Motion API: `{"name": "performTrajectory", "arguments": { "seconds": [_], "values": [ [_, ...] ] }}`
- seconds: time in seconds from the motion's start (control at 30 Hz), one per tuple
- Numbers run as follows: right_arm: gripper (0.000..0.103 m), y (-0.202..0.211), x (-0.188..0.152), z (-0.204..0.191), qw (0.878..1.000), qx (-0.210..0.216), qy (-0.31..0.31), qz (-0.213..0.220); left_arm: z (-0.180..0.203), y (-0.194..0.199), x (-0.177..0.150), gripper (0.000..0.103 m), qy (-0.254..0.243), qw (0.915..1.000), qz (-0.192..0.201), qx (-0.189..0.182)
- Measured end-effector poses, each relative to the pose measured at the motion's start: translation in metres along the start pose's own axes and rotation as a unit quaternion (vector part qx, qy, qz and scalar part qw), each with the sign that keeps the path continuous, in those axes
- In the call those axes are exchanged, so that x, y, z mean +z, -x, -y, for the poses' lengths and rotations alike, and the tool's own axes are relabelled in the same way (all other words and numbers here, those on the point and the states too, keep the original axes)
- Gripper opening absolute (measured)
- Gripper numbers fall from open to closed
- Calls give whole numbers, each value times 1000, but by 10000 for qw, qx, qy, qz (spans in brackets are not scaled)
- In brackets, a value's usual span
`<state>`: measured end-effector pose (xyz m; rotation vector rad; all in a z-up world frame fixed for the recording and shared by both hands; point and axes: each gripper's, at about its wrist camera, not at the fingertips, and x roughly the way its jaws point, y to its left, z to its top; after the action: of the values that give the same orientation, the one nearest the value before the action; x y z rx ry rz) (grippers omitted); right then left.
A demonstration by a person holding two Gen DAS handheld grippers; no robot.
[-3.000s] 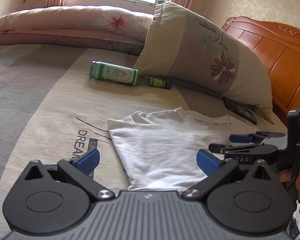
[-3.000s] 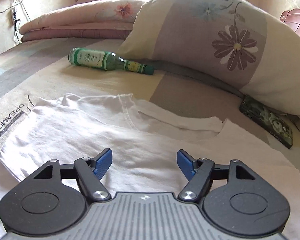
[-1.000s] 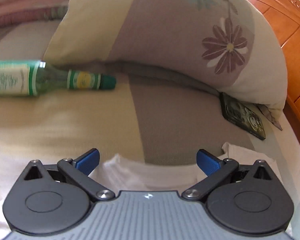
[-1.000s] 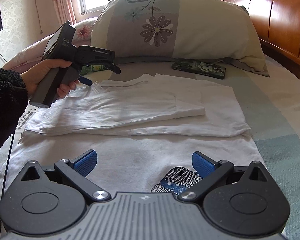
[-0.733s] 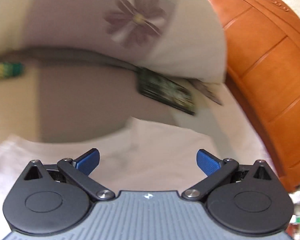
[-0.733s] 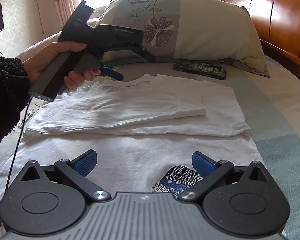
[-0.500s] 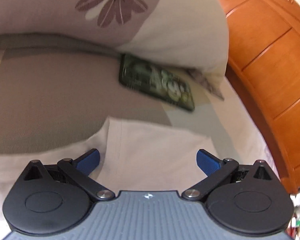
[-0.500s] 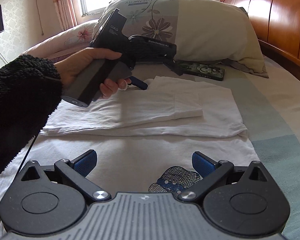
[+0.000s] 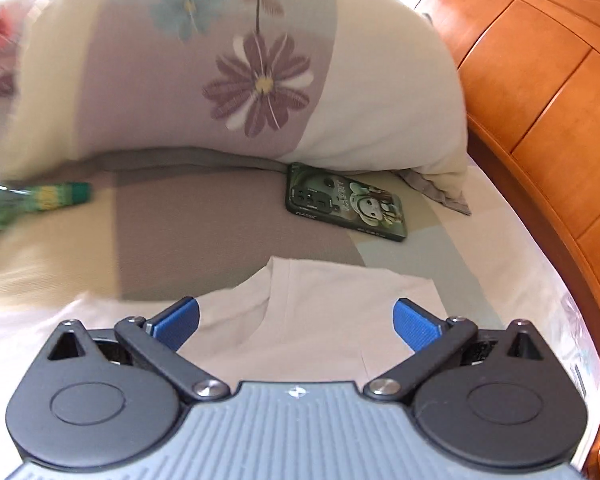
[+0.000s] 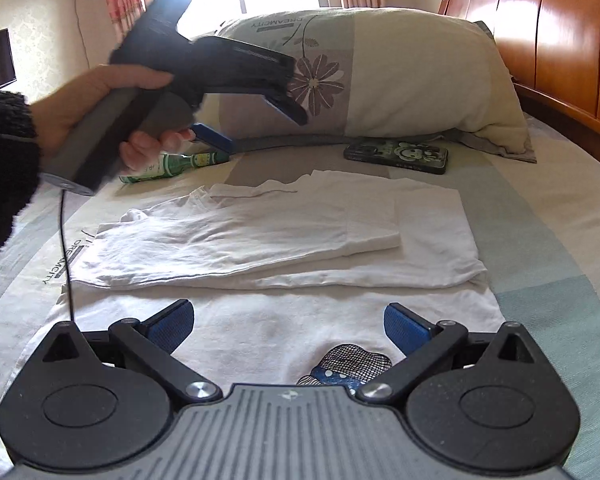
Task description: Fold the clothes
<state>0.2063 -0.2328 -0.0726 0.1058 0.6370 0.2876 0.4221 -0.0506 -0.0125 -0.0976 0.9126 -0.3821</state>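
- Both grippers are seen wide open with nothing held: the left gripper (image 10: 260,124) is raised in a hand (image 10: 100,112) above the bed (image 10: 540,248), clear of the cloth, and in its own view (image 9: 296,316) its blue pads (image 9: 414,322) are spread above a white corner of fabric; the right gripper (image 10: 288,326) is held low over the near part of the shirt, and contact cannot be judged.
- A large flowered pillow (image 10: 400,80) is propped against the wooden headboard (image 10: 548,36); "DREAMCITY" is printed on it, read upside down.
- A white T-shirt (image 10: 300,236) is laid flat in the middle of the bed, partly folded, one side panel and sleeve turned over the body; a blue and black netted print (image 10: 348,364) is shown near the right gripper.
- "DREAMCITY" is also read on the sheet (image 10: 56,264) left of the shirt.
- A dark green phone case (image 9: 346,202) with a cartoon figure and the word "CLASSIC" is lying just before the pillow.
- A green glass bottle (image 10: 172,164) is lying on its side beyond the shirt; its label is too blurred to read.
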Motion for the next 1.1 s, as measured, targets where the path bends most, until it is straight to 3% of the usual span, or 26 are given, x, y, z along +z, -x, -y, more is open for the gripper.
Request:
{"name": "performTrajectory", "arguments": {
  "seconds": [0.13, 0.33, 0.5, 0.6, 0.73, 0.87, 1.03, 1.1],
  "values": [
    [103, 3, 0, 8, 9999, 24, -117, -1, 12, 69, -23, 102, -332, 9987, 80, 368],
    [103, 10, -5, 4, 9999, 45, 159, 37, 19, 145, -103, 102, -603, 9949, 140, 796],
    [103, 31, -30, -5, 9988, 42, 491, -78, 20, 148, -197, 102, -952, 9900, -56, 1037],
    [103, 55, -59, -7, 9989, 7, 368, -292, 26, 132, -248, 102, -1198, 9860, -325, 1109],
    [103, 67, -89, -17, 9946, -156, 695, -756, 42, 109, -303, 102, -1735, 9778, -568, 1030],
    [103, 77, -117, -22, 9896, -369, 838, -1113, 29, 119, -329, 102, -920, 9924, -207, 794],
    [103, 109, -143, -31, 9898, -491, 812, -1062, 32, 137, -361, 103, -971, 9888, 253, 1107],
    [103, 119, -152, -39, 9885, -425, 949, -1094, 28, 144, -373, 102, -698, 9908, 459, 1069]
  ]
}}
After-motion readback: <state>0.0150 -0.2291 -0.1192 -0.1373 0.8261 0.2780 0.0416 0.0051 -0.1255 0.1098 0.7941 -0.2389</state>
